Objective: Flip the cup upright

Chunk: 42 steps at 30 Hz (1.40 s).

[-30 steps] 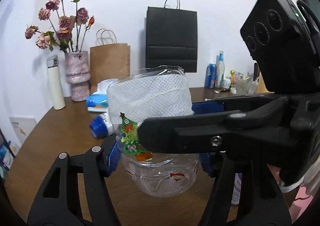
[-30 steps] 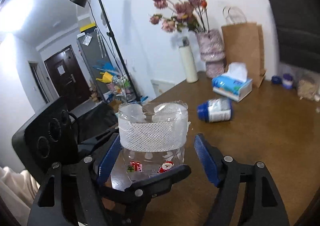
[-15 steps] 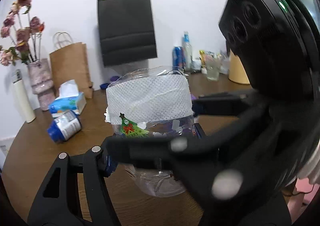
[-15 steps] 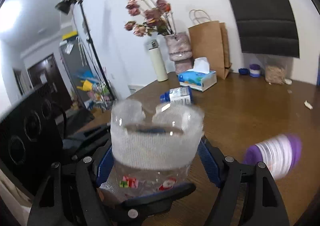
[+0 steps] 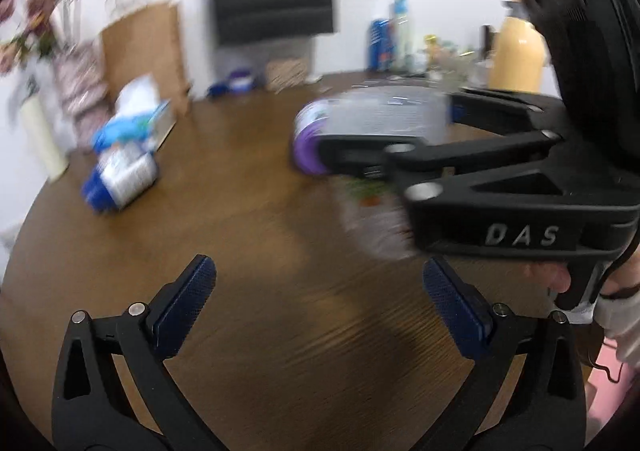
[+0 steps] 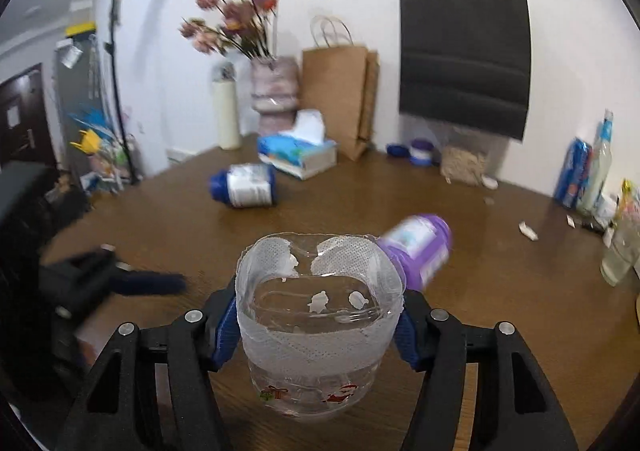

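On my right wrist view, the far left edge shows the left gripper (image 6: 148, 283) as a dark blur with a blue pad tip, low over the table (image 6: 500, 251). In the upper left stand a light stand (image 6: 114, 31), then flowers (image 6: 232, 15) in a vase (image 6: 276, 87), with a white flask (image 6: 227, 115) beside it. Below those, left of centre, a blue-capped jar (image 6: 246, 191) lies on its side, and a tissue box (image 6: 298, 155) sits just behind it. A brown bag (image 6: 340, 91) stands at upper centre.

At bottom centre I see the cup (image 6: 316, 315), clear plastic with a white mesh band, mouth up. My right gripper (image 6: 318, 321) is clamped on it, a blue pad pressed to each side. Whether its base touches the table I cannot tell. Just beyond its right rim lies a purple bottle (image 6: 420, 247), tipped over. A black bag (image 6: 464, 51) hangs at upper right, and cans and bottles crowd the right edge.

On my left wrist view, heavily blurred, the left gripper (image 5: 318, 303) sits at the bottom with its pads wide apart and only bare table (image 5: 240, 243) between them. The jar (image 5: 122, 179) lies at middle left. At right of centre the right gripper (image 5: 400, 123) reaches in sideways, closed around the smeared cup (image 5: 380, 119), with the purple bottle (image 5: 308, 147) just behind its tips.
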Available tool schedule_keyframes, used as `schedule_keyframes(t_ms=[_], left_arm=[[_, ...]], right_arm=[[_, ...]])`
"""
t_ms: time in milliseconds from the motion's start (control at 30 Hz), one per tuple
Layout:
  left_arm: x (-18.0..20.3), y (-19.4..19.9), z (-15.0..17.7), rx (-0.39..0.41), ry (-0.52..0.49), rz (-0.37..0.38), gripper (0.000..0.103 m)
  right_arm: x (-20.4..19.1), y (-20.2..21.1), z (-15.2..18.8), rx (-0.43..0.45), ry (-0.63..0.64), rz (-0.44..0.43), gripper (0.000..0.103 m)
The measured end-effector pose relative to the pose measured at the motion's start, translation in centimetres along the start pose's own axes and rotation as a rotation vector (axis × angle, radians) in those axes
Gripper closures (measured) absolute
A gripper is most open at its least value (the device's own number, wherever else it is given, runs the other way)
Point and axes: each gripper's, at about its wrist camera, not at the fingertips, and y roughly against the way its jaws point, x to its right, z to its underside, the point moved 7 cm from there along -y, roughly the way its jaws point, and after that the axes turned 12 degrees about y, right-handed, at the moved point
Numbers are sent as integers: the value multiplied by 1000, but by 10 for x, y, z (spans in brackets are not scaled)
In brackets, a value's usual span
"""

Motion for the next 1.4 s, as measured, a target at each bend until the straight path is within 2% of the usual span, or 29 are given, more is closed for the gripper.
schedule_keyframes(t_ms=[167, 200, 300, 400, 533, 700, 767, 833, 933, 1400], left_arm=[[-34, 5, 5, 13, 88, -85, 0], [-36, 5, 6, 14, 97, -95, 0], [-39, 8, 8, 22, 120, -102, 0], [-39, 7, 2, 40, 127, -121, 0], [-41, 19, -10, 81, 153, -138, 0], [-51, 55, -33, 168, 188, -167, 0], [-59, 74, -42, 204, 209, -190, 0], [-65, 92, -46, 232, 231, -190, 0], [-66, 119, -45, 278, 243, -186, 0], [-36, 168, -34, 355, 196, -172, 0]], right_arm=[[0, -17, 20, -75, 12, 34, 33], [-1, -19, 25, -87, 12, 28, 33], [-1, -21, 31, -117, 10, 36, 22], [-1, -18, 30, -118, 7, 41, 22], [1, 9, 22, -85, -37, 42, 22], [10, 62, 8, -35, -85, 25, 22], [24, 84, 3, -42, -111, 73, 22], [42, 107, 1, -57, -133, 141, 22], [56, 132, 3, -47, -143, 197, 22], [23, 175, 2, -17, -128, 201, 22]])
